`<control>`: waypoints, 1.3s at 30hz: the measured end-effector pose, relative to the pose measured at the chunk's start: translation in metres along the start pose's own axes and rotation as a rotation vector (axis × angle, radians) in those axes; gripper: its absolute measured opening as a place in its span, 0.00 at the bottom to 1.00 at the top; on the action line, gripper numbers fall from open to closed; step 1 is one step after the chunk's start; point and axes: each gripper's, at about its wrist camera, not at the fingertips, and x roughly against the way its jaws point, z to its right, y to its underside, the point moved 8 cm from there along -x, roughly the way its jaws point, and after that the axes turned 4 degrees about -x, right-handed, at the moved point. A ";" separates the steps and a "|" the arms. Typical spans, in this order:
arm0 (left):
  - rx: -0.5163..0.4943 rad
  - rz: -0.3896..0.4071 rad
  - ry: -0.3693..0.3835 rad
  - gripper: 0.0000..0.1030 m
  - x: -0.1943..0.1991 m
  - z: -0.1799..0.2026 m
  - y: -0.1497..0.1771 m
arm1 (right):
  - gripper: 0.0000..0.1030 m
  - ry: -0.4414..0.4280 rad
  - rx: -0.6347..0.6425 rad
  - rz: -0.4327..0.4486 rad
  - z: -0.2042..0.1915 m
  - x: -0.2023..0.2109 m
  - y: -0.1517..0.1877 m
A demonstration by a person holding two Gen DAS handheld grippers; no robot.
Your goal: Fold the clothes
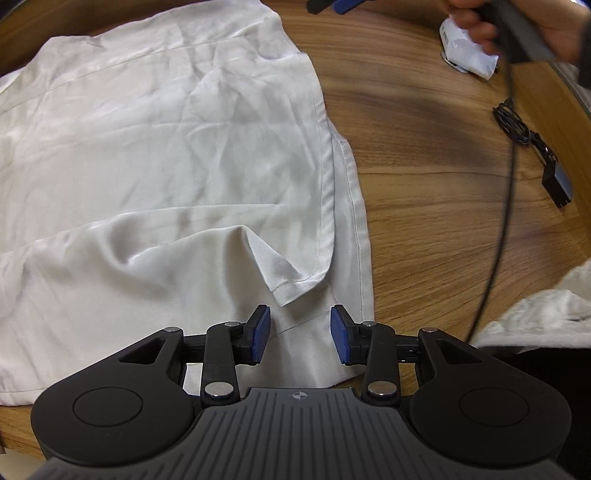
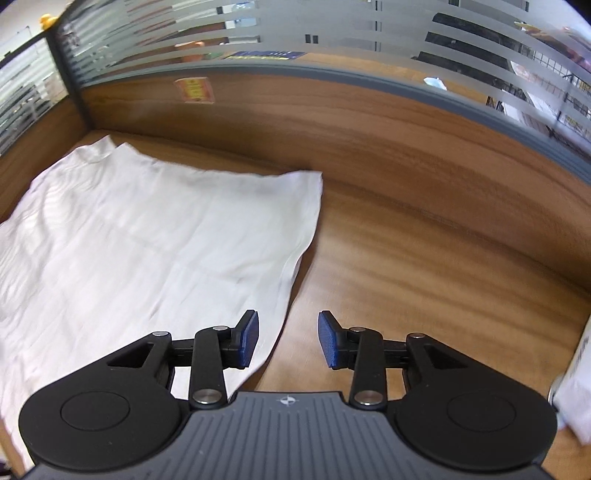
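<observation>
A pale, silky white garment [image 1: 159,155] lies spread over the left and middle of the wooden table [image 1: 436,177], creased across its surface, with 1 layer folded over another along its right side so that 2 hemmed edges run down next to each other. A small corner of the cloth is turned up near the lower edge, just ahead of the left claw [image 1: 300,334]. That claw hangs over the near edge of the garment with its blue pads [image 1: 261,334] set a moderate gap apart, and nothing is pinched between them; only the flat cloth shows in the gap below. From the right wrist view the same garment [image 2: 155,236] covers the left half of the table [image 2: 424,258], its right edge running diagonally down toward the claw. The right claw [image 2: 288,339] is likewise parted to a middling width and holds nothing, its left pad [image 2: 248,339] over the cloth's edge and the other over bare wood. In the left wrist view a hand [image 1: 517,26] grips the dark handle of the other tool at the top right, with a black cable [image 1: 511,155] trailing down from it. On the table to the right lie a coiled black cord with a small adapter [image 1: 554,177] and a crumpled white packet [image 1: 467,51]. A fluffy white fabric [image 1: 546,314] sits at the right edge. A wooden partition [image 2: 332,110] with striped glass above it backs the table.
</observation>
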 end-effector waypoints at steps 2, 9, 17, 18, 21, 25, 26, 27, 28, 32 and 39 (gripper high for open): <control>-0.011 0.001 -0.012 0.39 -0.002 0.002 -0.001 | 0.43 -0.009 -0.005 -0.004 -0.002 0.009 0.011; -0.123 0.027 -0.078 0.42 -0.008 0.016 -0.010 | 0.46 -0.026 -0.028 -0.010 -0.005 0.030 0.038; -0.167 0.035 -0.094 0.07 -0.004 0.021 -0.002 | 0.46 -0.066 -0.036 -0.027 -0.010 0.039 0.055; -0.152 0.029 -0.084 0.06 -0.003 0.020 -0.001 | 0.46 -0.074 -0.033 -0.030 -0.011 0.040 0.056; -0.112 0.017 -0.020 0.06 0.004 0.020 0.005 | 0.46 -0.109 -0.021 -0.044 -0.019 0.042 0.063; -0.119 -0.014 0.085 0.06 0.018 0.027 0.017 | 0.46 -0.158 -0.012 -0.077 -0.028 0.045 0.074; -0.129 -0.028 0.098 0.06 0.019 0.029 0.022 | 0.46 -0.165 -0.011 -0.082 -0.029 0.045 0.076; -0.140 -0.042 0.109 0.07 0.020 0.030 0.026 | 0.46 -0.184 -0.009 -0.096 -0.033 0.046 0.081; -0.128 -0.053 0.118 0.07 0.020 0.029 0.029 | 0.46 -0.203 -0.007 -0.111 -0.037 0.047 0.086; -0.067 -0.099 0.153 0.11 0.020 0.022 0.040 | 0.46 -0.281 0.011 -0.182 -0.055 0.049 0.108; 0.057 -0.097 0.170 0.26 0.035 0.002 0.053 | 0.46 -0.404 0.036 -0.305 -0.090 0.057 0.149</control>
